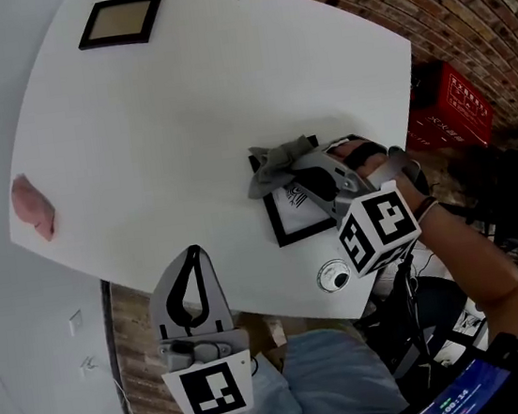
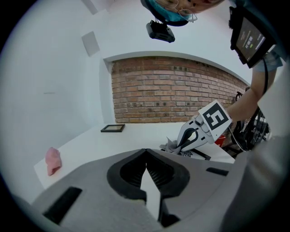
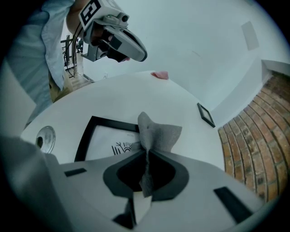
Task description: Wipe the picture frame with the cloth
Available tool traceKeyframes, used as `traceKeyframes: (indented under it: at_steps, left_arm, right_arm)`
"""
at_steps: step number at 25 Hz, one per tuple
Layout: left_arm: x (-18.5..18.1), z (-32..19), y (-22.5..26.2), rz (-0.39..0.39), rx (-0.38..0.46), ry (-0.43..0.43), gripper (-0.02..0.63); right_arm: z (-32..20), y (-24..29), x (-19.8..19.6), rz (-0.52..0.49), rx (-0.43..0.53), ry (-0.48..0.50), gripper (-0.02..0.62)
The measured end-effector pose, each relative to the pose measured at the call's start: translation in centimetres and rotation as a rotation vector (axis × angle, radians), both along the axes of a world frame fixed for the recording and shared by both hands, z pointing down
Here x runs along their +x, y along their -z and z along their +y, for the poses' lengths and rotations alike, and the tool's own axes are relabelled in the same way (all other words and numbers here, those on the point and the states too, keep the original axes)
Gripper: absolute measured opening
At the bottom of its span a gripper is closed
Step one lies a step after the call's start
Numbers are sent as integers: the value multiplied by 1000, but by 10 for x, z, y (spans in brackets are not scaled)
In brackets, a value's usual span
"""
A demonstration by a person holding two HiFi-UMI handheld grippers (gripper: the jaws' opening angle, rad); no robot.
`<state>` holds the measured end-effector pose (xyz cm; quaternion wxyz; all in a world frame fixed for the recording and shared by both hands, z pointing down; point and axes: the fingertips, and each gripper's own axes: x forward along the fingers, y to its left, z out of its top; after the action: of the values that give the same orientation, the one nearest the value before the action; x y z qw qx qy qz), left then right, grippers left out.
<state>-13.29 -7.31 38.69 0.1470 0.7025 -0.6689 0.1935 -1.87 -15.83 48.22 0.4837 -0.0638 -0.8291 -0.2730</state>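
Right gripper (image 3: pixel 146 158) clamped on grey fabric cloth (image 3: pixel 158 133), cloth draped over edge of black rectangular picture frame (image 3: pixel 113 124), left gripper (image 2: pixel 146 159) jaws together, empty, at white table (image 1: pixel 181 117) edge.

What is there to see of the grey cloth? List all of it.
The grey cloth looks thin, soft and crumpled. The right gripper has its jaws shut on the cloth's middle: one bunch fans out ahead of the jaws, and a narrow tail hangs back between them. The front part lies over the far edge of the black picture frame, which lies flat on the white table near the person's side.
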Motion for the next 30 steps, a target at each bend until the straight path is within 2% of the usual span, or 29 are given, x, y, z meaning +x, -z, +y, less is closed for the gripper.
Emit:
traceKeyframes:
  at_steps: [30]
  left_arm:
    - [8,29,5,1,21,-78,9]
  right_arm:
    - [49,-4,20,18,-18,-68,25]
